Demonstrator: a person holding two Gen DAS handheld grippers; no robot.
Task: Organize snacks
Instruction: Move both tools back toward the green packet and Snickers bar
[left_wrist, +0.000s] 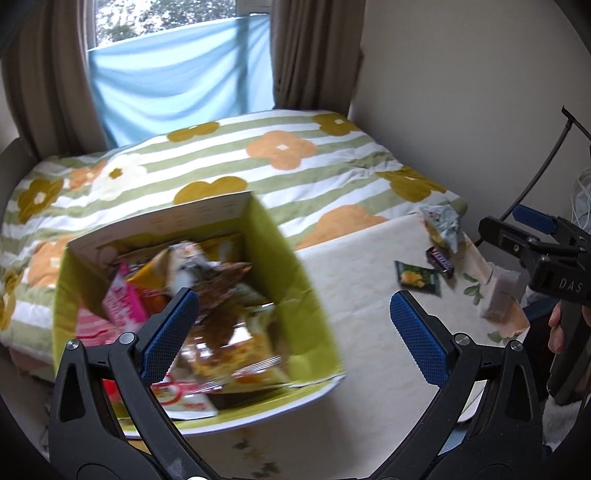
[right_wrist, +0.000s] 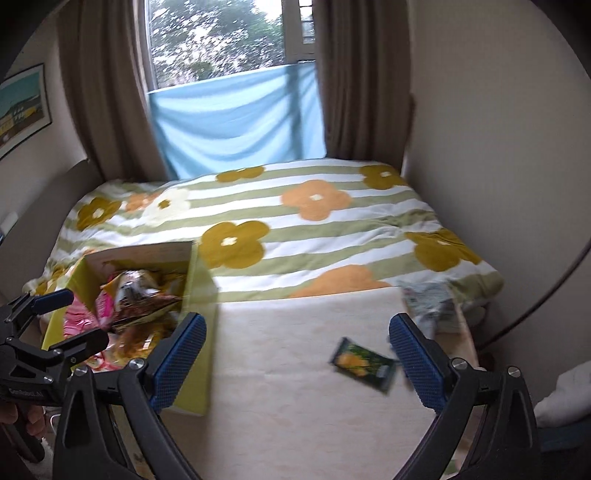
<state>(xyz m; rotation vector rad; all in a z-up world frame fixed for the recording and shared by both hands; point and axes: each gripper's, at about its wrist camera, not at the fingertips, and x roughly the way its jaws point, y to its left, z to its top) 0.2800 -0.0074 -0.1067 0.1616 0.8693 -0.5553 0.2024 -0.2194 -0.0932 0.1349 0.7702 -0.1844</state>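
— Green carton (left_wrist: 295, 280), where is it sitting?
— On the table's (right_wrist: 295, 406) left edge, brimming with snacks. Dark mango packet (right_wrist: 364, 363) is lying near the right edge.
— Grippers?
— Left gripper (left_wrist: 291, 332) and right gripper (right_wrist: 297, 356) are both gaping wide, gripping nothing.

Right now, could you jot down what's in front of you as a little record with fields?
Setting: cream-covered table beside a bed with a flower-striped blanket
Container: green cardboard box, open, full of snack packets
Loose snacks: dark green packet with a yellow picture; silvery crumpled bag; small dark bar
Left gripper: open, empty, over the box
Right gripper: open, empty, near the green packet
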